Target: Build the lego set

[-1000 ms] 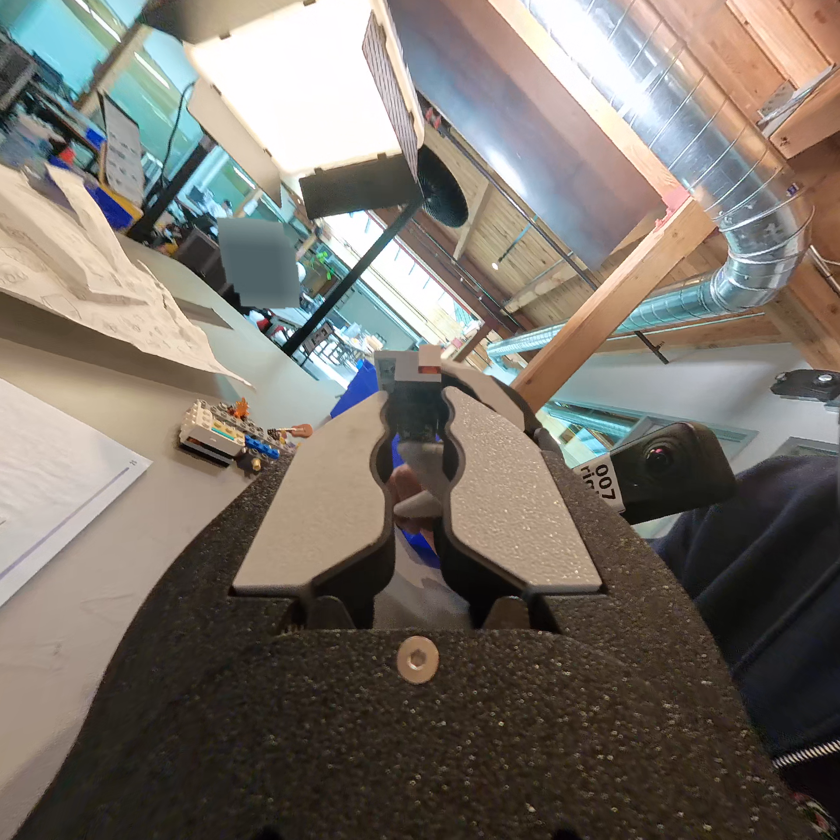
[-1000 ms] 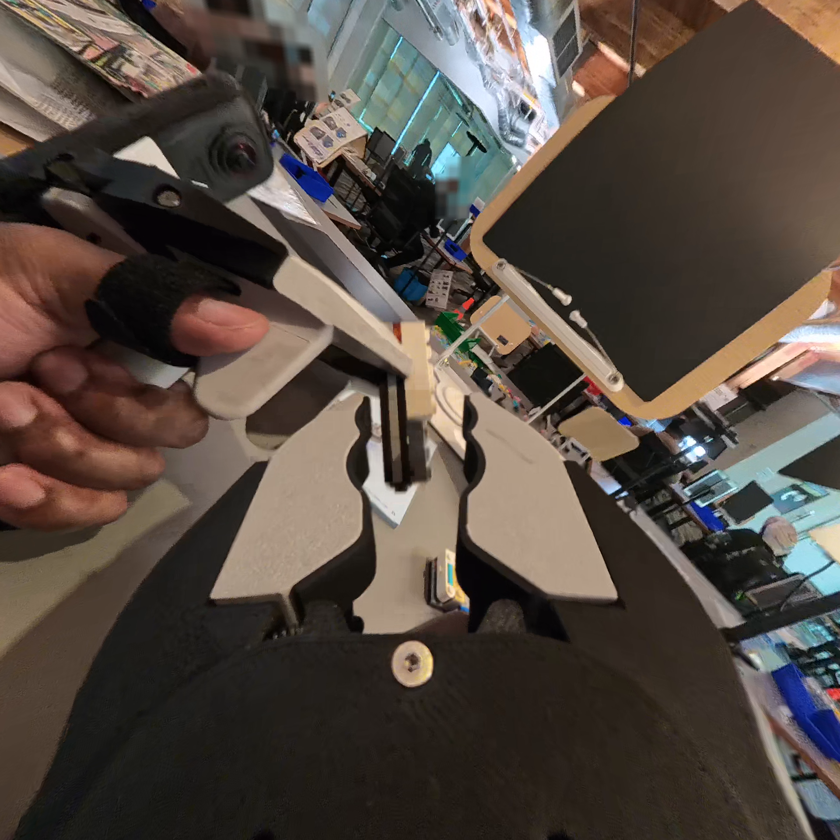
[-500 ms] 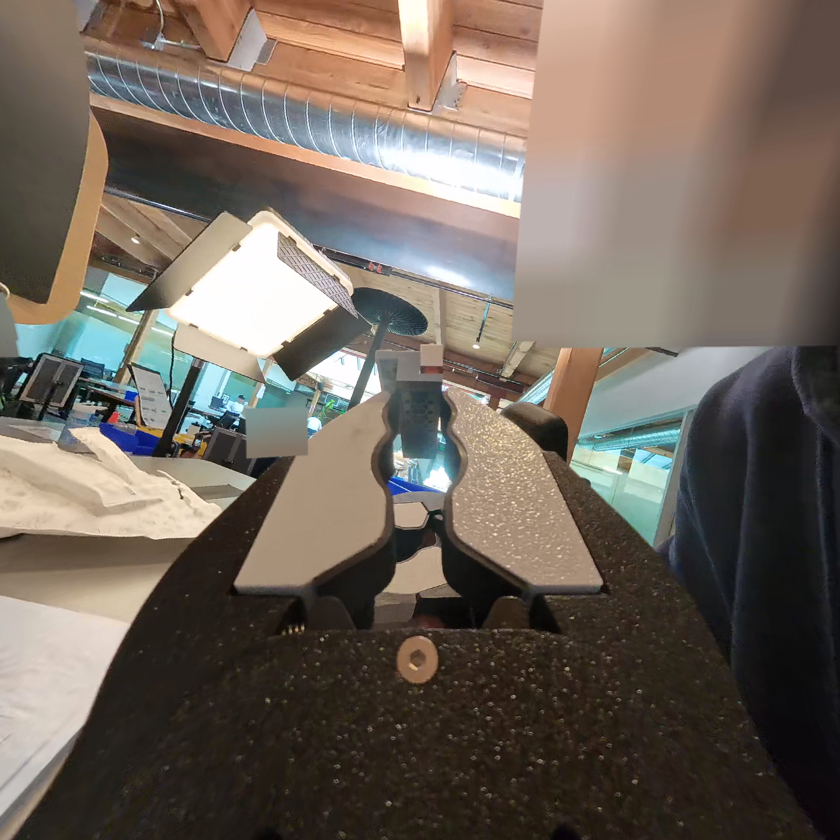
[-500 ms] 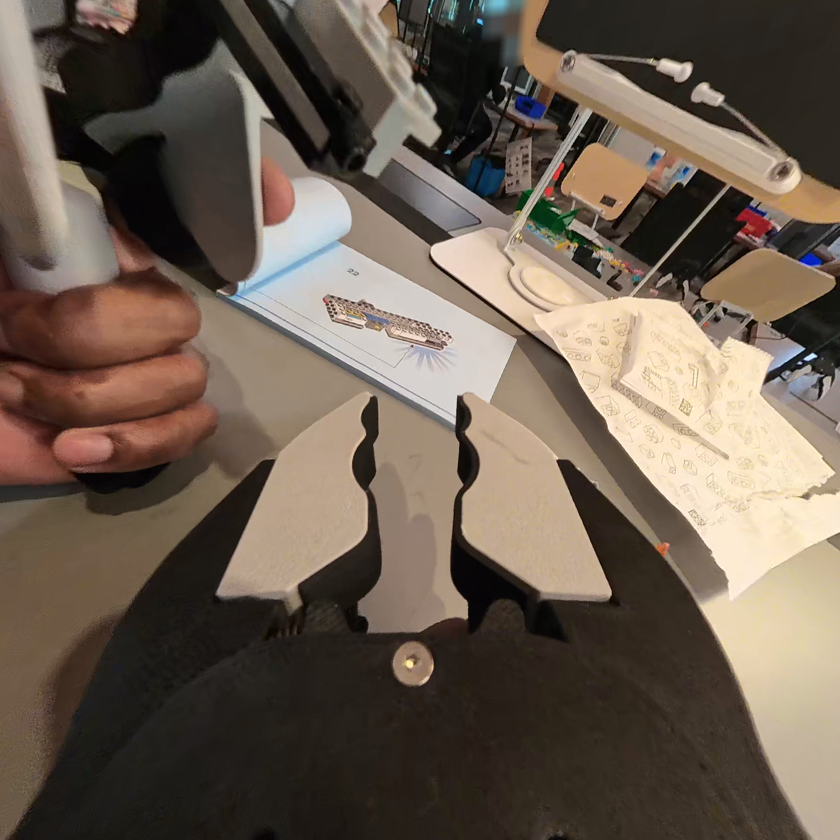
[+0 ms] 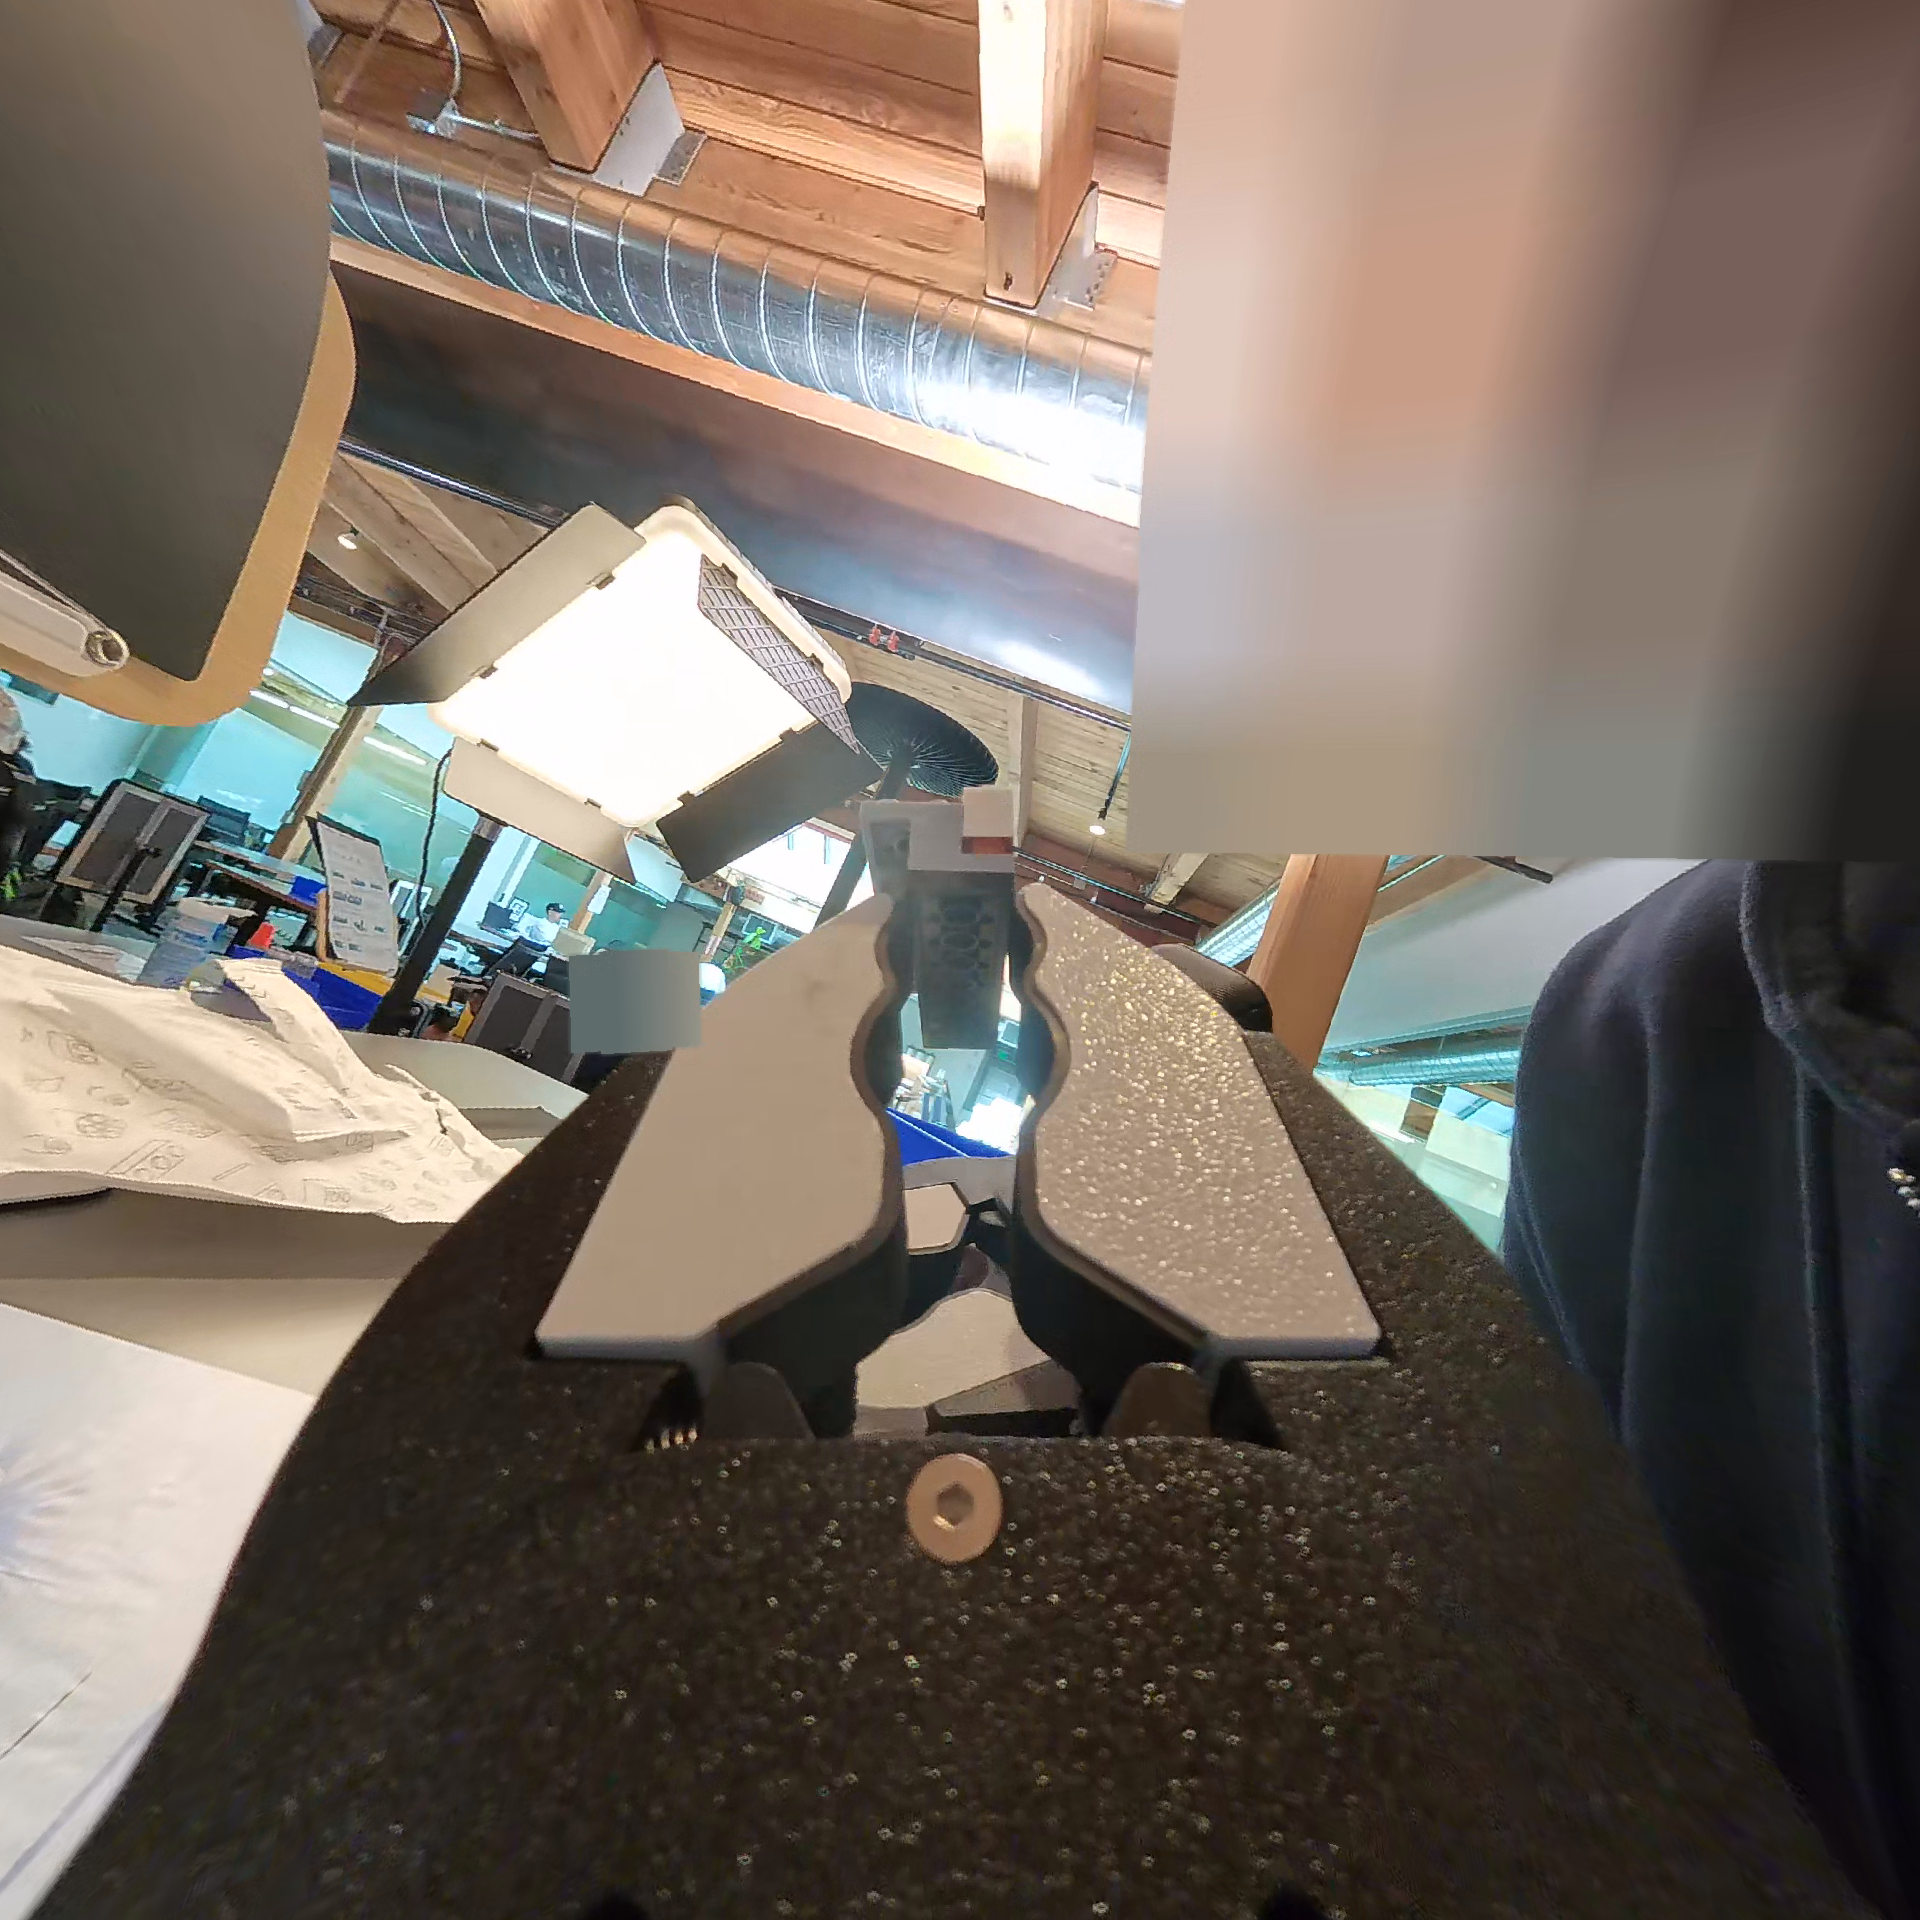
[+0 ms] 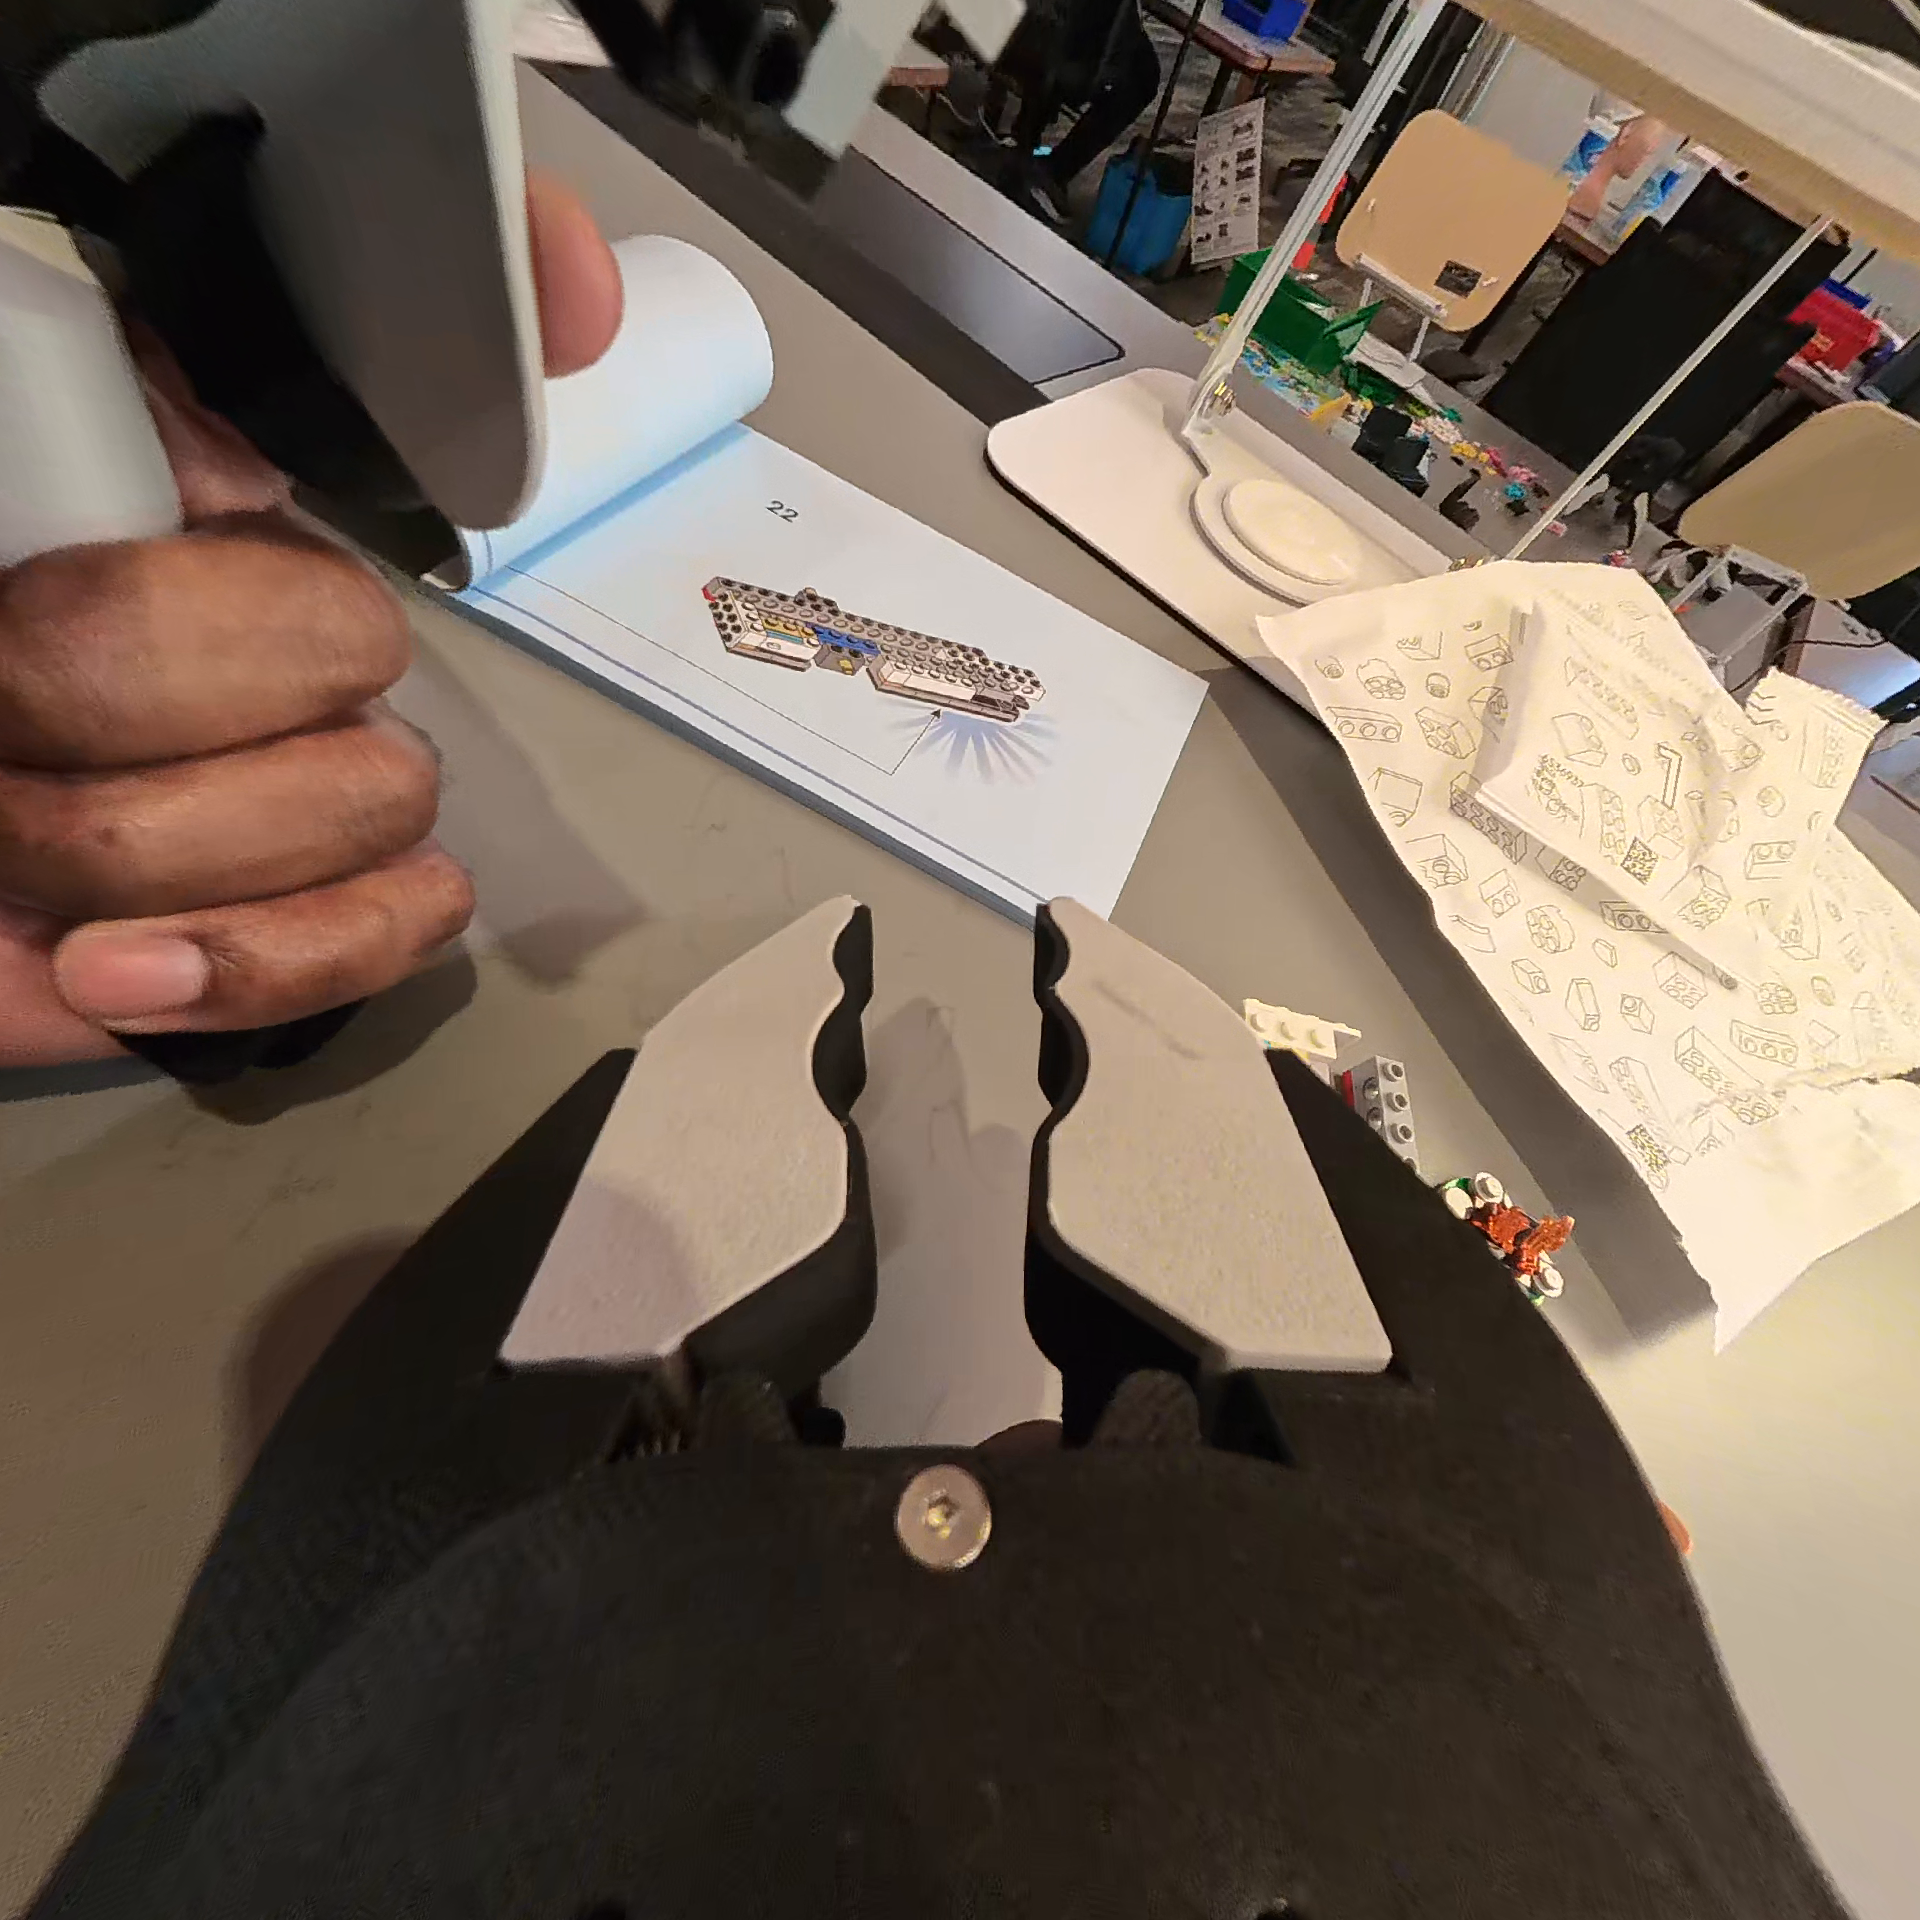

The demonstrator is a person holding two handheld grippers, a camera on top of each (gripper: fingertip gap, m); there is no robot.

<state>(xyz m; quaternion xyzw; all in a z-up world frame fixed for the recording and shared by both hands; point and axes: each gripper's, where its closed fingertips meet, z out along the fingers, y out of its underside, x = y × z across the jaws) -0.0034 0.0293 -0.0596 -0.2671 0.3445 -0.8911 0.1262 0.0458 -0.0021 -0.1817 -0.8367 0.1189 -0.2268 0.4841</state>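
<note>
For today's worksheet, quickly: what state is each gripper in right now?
Left gripper: closed on a small grey and dark brick assembly.
Right gripper: open, nothing between its fingers, above the grey table.

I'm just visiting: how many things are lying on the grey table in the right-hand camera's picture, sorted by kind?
Open instruction booklet: 1
Crumpled printed paper bag: 1
White lamp base: 1
Cluster of small toy-brick pieces: 1; the separate pieces are partly hidden behind the right gripper, so I cannot count them.
Total: 4
</note>
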